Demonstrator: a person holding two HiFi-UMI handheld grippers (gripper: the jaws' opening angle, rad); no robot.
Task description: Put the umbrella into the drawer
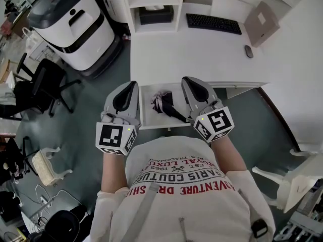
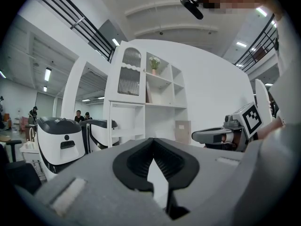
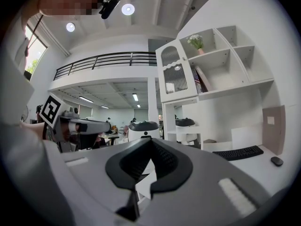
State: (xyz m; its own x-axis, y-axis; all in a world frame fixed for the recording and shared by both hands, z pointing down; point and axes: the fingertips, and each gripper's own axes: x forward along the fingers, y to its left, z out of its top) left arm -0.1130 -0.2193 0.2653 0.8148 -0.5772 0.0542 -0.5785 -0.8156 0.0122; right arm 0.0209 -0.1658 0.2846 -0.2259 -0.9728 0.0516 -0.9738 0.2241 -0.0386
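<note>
Head view: a folded dark umbrella (image 1: 164,105) is lying inside the open white drawer (image 1: 148,117) at center frame, just below the desk (image 1: 192,59). The left gripper (image 1: 132,86) and right gripper (image 1: 188,81) are flanking it.

Left gripper view: the 2 jaws are meeting tip to tip, gripping nothing.

Right gripper view: the jaws are pressing together, empty, with a keyboard (image 3: 237,153) sitting at lower right.

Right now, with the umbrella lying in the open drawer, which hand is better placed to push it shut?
Right, marginally. The right tongs hang over the drawer beside the umbrella; the left tongs sit just off its left side. Both are shut and empty.
</note>
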